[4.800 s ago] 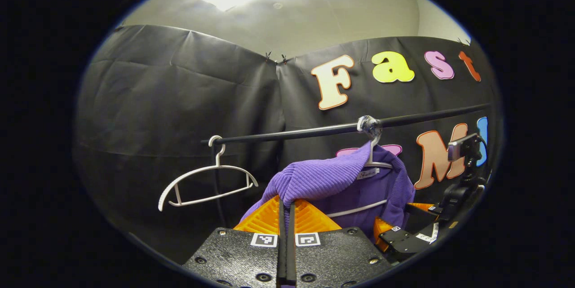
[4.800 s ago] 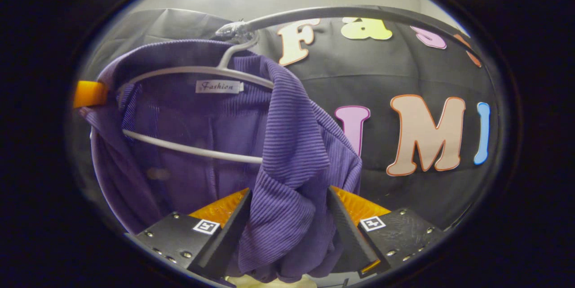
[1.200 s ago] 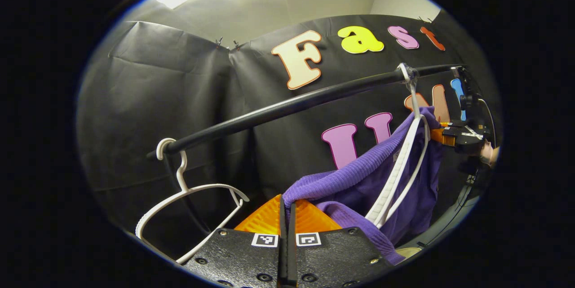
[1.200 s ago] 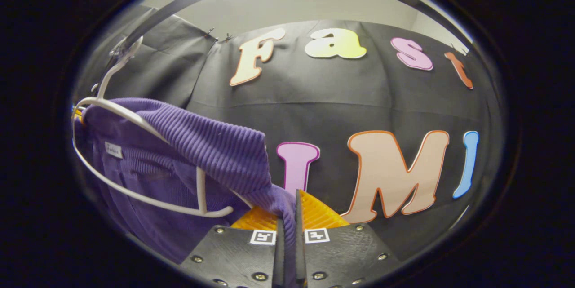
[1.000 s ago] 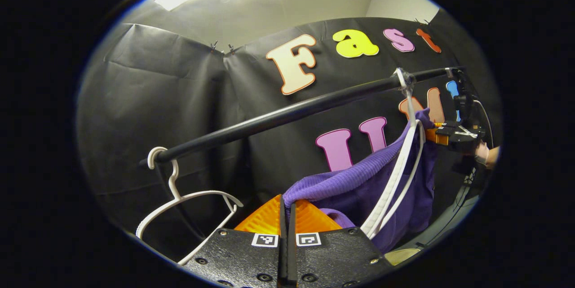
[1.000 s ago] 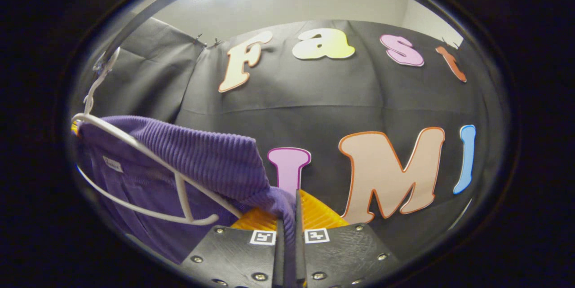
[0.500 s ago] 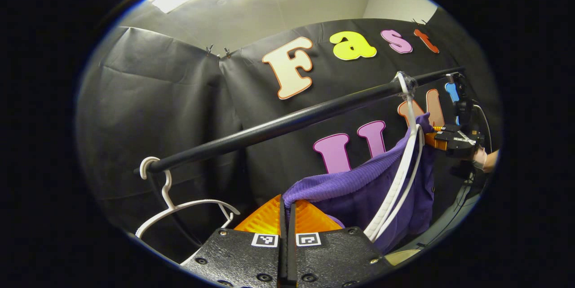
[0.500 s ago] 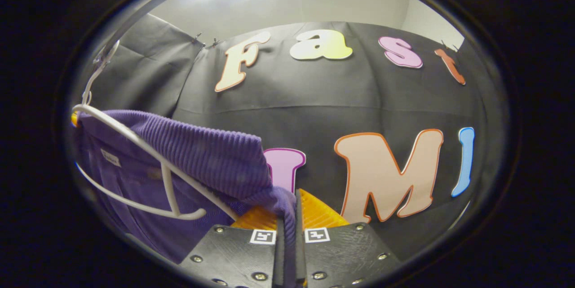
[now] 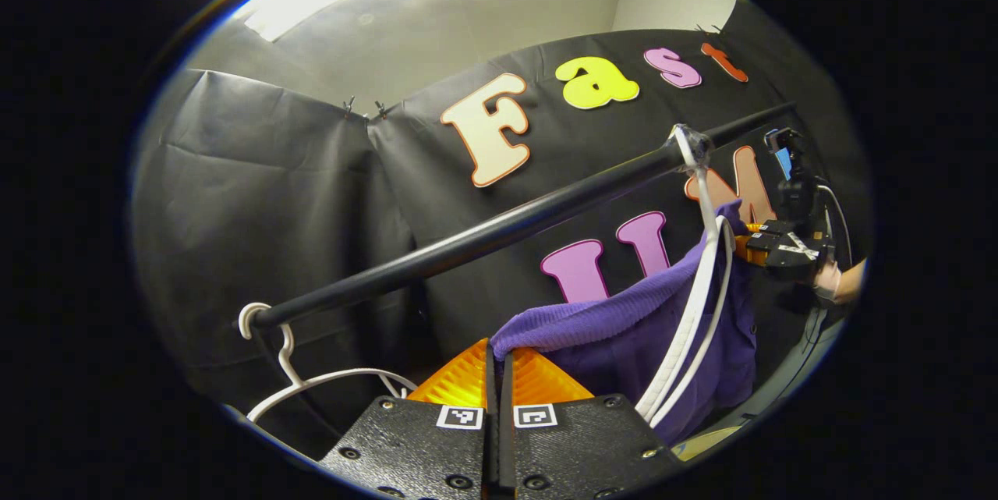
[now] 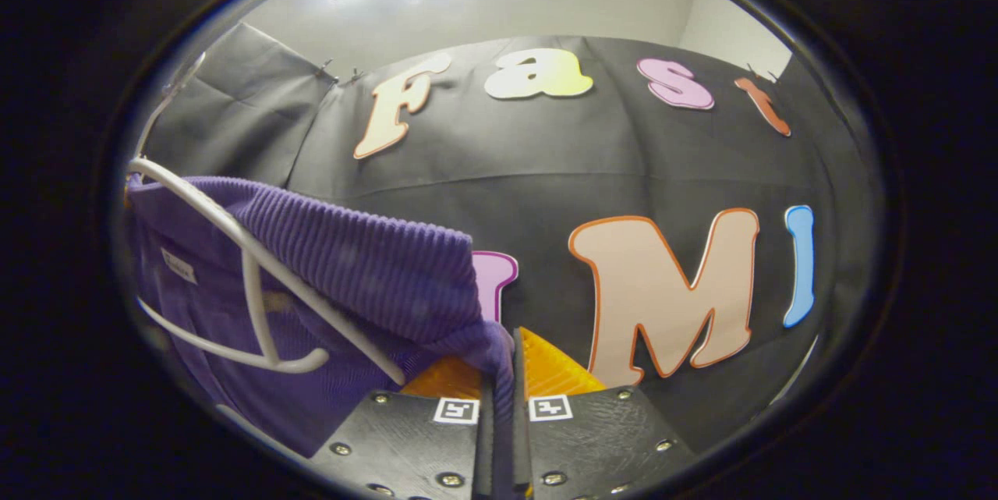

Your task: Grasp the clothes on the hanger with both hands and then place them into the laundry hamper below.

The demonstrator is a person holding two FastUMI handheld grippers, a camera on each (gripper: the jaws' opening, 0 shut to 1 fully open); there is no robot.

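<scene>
My left claw (image 9: 497, 363) & right claw (image 10: 505, 359) each clench the purple garment (image 10: 366, 266), half off its white hanger (image 10: 249, 266). Left gripper view adds rail (image 9: 483, 231) w/ spare hanger (image 9: 312, 383) at left.

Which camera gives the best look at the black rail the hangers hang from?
The left gripper view: the black rail runs across it, carrying both white hangers' hooks. The right gripper view looks at the purple garment and one hanger instead.
</scene>
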